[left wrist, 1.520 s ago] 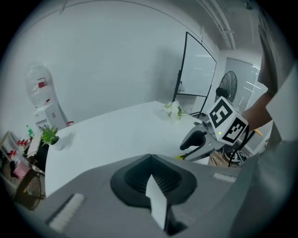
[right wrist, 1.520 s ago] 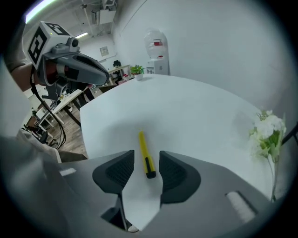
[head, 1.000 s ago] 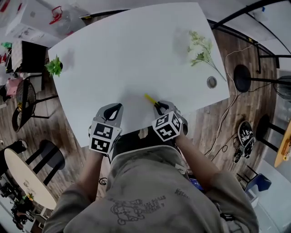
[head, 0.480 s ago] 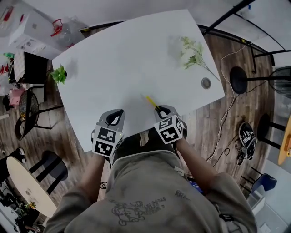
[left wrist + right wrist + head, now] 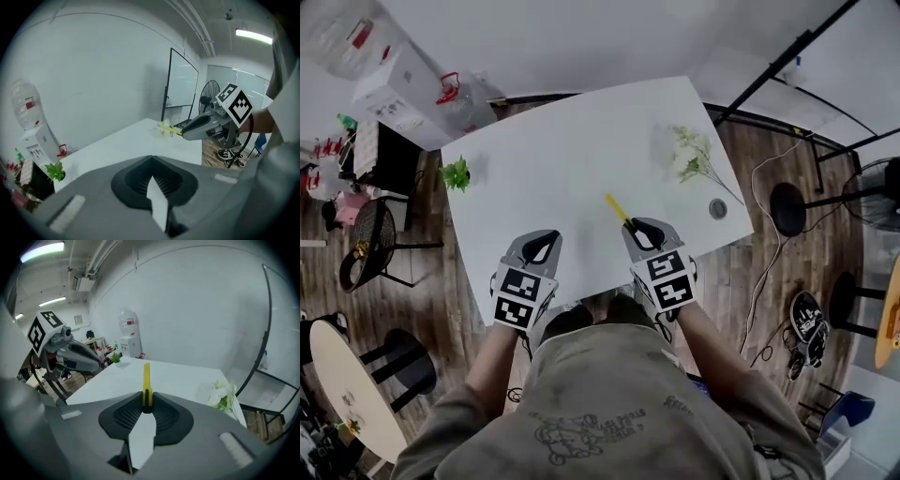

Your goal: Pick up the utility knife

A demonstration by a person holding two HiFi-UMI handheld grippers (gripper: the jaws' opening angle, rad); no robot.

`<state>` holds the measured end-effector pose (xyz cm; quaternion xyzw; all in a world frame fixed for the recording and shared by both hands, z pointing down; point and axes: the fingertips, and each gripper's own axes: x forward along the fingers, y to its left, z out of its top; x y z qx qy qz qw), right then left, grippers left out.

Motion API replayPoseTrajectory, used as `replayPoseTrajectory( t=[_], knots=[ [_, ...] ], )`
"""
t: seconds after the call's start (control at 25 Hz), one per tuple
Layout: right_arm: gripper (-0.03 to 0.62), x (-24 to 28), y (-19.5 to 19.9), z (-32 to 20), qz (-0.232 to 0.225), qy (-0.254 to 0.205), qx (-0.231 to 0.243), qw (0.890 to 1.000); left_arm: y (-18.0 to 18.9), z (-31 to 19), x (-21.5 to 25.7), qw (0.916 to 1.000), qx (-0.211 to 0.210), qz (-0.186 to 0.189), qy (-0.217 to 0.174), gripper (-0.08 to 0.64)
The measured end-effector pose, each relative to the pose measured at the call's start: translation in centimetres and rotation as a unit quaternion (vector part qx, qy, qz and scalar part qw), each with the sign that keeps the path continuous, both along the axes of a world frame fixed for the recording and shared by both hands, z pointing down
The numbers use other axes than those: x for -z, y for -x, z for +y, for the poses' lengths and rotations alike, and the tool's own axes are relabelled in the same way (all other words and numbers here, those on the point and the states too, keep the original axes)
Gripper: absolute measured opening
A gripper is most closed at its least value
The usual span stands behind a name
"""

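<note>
Both grippers are higher than a second ago, and the table (image 5: 572,150) sits farther beneath them. The utility knife (image 5: 617,210), which lay near the table's front edge with the right gripper (image 5: 630,225) already on it, now hangs clear of the top. The jaws are clamped on its dark end and the yellow body sticks out ahead. The left gripper (image 5: 549,236) has come up beside it, jaws together with nothing between them.

Past the knife's tip and off to the right, a flower sprig (image 5: 694,159) lies on the table, well apart from the knife. Near it we see a small round grey disc (image 5: 717,208). A little potted plant (image 5: 456,174) stands at the far left edge.

The tabletop is plain white. Around it we see a wood floor, a chair (image 5: 370,253), a standing fan (image 5: 881,192), a pair of shoes (image 5: 811,328) and white walls.
</note>
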<state>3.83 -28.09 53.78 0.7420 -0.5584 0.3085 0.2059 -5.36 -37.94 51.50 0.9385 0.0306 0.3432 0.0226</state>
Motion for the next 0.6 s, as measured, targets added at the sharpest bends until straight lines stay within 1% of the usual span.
replayPoseTrajectory(
  t=[0.2,0.4,0.48,0.6],
  knots=[
    [0.094,7.6,-1.4,-1.6,0.041,-0.076,0.006,0.996,-1.5,-0.9,4.8,0.9990,0.008,0.040,-0.017,0.002],
    [0.094,15.5,-1.0,-2.5,0.076,-0.151,0.015,0.985,-2.1,-2.1,10.6,0.9940,0.004,0.094,-0.057,0.002],
    [0.094,18.2,-1.0,-2.1,0.090,-0.174,0.013,0.980,-2.2,-2.4,13.2,0.9896,0.007,0.122,-0.075,0.002],
    [0.094,22.0,-1.8,-1.1,0.113,-0.210,-0.002,0.971,-2.7,-2.4,17.3,0.9794,0.001,0.170,-0.109,0.002]
  ],
)
